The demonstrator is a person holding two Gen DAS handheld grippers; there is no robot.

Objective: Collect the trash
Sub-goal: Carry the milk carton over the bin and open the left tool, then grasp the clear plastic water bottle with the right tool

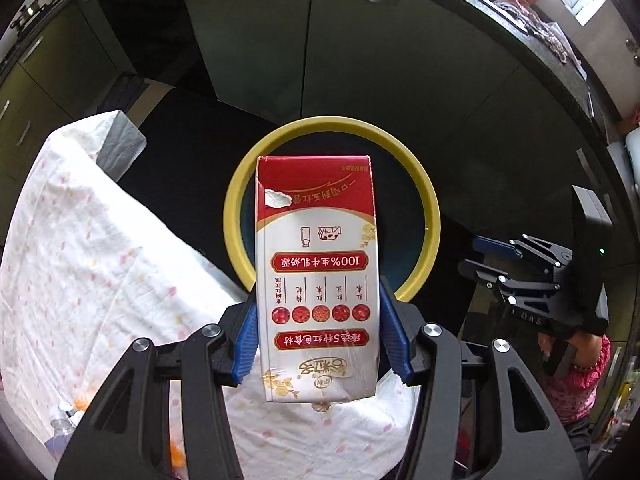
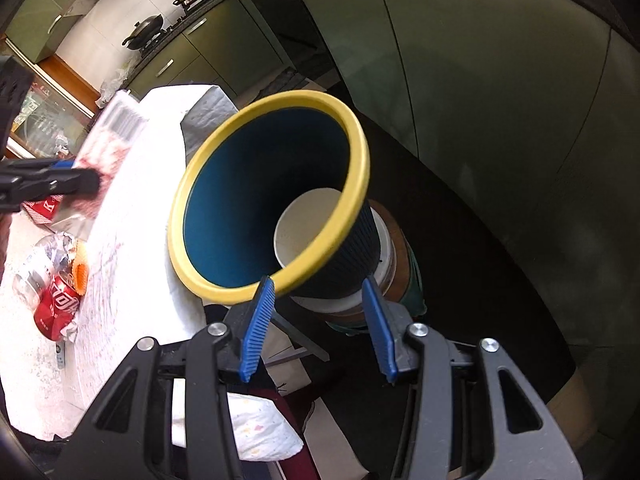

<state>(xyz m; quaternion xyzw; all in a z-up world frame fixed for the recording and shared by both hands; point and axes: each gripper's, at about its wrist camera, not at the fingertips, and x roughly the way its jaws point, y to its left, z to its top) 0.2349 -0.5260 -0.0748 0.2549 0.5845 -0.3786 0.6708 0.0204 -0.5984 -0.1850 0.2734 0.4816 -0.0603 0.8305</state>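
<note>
My left gripper (image 1: 318, 336) is shut on a red and white milk carton (image 1: 316, 264) and holds it in the air in front of the mouth of a blue bin with a yellow rim (image 1: 428, 216). In the right wrist view the bin (image 2: 352, 152) stands beside the table with a white paper cup (image 2: 304, 232) inside. My right gripper (image 2: 320, 320) is open and empty, just below the bin's rim. The left gripper with the blurred carton (image 2: 108, 160) shows at the left. A crushed red cola can (image 2: 56, 308) and a crumpled clear plastic bottle (image 2: 44, 264) lie on the table.
A table with a white flowered cloth (image 1: 80, 248) lies left of the bin. An orange piece (image 2: 80, 272) lies by the can. Green kitchen cabinets (image 2: 480, 80) stand behind the bin. The right gripper (image 1: 528, 276) shows at the right of the left wrist view.
</note>
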